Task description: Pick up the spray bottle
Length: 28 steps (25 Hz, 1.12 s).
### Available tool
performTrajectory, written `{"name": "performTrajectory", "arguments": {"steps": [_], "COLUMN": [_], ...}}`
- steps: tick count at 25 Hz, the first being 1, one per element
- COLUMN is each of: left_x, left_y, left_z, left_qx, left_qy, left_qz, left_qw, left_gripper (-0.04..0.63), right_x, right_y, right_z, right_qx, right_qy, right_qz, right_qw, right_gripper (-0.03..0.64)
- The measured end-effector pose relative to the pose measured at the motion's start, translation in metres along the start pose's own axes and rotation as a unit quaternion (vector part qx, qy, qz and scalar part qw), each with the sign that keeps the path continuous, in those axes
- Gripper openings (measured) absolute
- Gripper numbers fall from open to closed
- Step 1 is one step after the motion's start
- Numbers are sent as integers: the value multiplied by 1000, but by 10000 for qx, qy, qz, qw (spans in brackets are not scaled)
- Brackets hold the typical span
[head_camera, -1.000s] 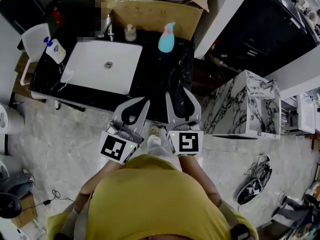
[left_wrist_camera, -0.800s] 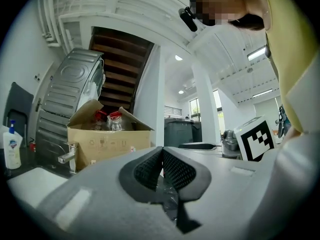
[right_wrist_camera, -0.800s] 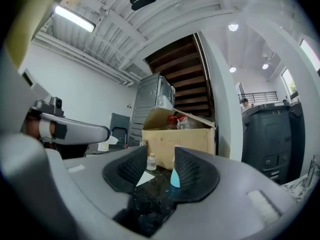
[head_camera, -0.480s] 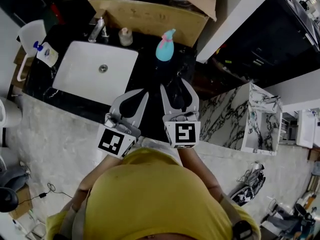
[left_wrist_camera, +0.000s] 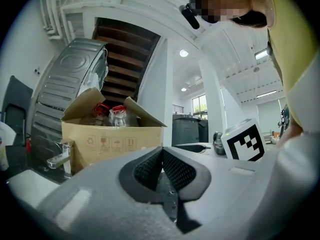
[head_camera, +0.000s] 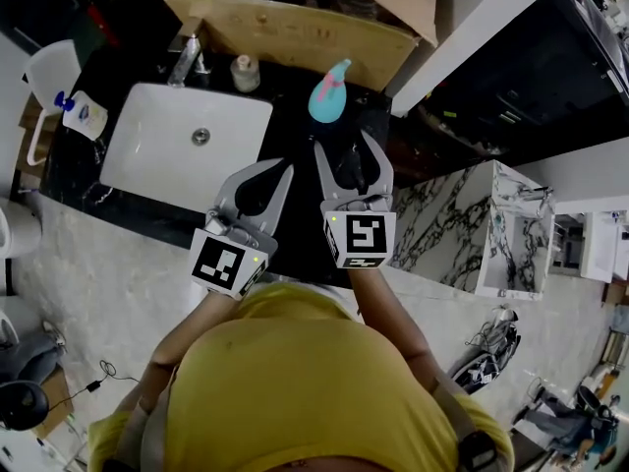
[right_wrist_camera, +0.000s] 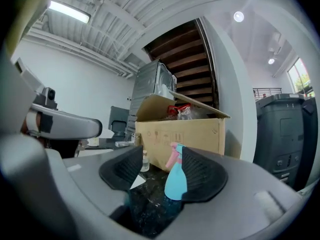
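Your left hand-held gripper (head_camera: 278, 168) is clenched and empty. Your right hand-held gripper (head_camera: 344, 150) is opening with nothing between its jaws. The bottle (head_camera: 328, 93) stands on the counter (head_camera: 287, 126) at its 12 o'clock. This looks like the approach step: advance, straddle the bottle, then close.

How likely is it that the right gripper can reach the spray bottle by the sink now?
Probably yes. The spray bottle stands upright on the counter just ahead of the right gripper, whose jaws are opening with nothing between them yet. Only the cardboard box sits behind it.
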<state>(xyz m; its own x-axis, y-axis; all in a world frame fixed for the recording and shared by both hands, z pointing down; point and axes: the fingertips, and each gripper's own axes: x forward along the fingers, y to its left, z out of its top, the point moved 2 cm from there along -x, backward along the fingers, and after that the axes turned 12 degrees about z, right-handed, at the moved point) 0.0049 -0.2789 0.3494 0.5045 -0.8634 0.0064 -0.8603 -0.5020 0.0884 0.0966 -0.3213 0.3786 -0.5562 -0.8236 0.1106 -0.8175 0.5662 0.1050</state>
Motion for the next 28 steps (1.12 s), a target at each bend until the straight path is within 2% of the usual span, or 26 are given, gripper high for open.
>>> {"name": "performTrajectory", "arguments": {"steps": [12,22,28], "left_x": [51,75,82], "left_y": [21,28,32], "left_z": [-12,-28,-35], "left_qx": [80,-18,-49], "left_qy": [251,394,528], "left_qz": [-258,-210,-145], "left_qw": [9993,9990,9985], "left_gripper": [-2,-2,-2], "right_x": [58,96,116], "right_y": [-42,-66,-80], "right_z": [-39,-54,-60], "right_qx": [344,455,727], "right_qy": [437,541,507], "right_qz": [-48,293,470], "right_qw": [9984,9971,9950], "right_gripper": [281,309,341]}}
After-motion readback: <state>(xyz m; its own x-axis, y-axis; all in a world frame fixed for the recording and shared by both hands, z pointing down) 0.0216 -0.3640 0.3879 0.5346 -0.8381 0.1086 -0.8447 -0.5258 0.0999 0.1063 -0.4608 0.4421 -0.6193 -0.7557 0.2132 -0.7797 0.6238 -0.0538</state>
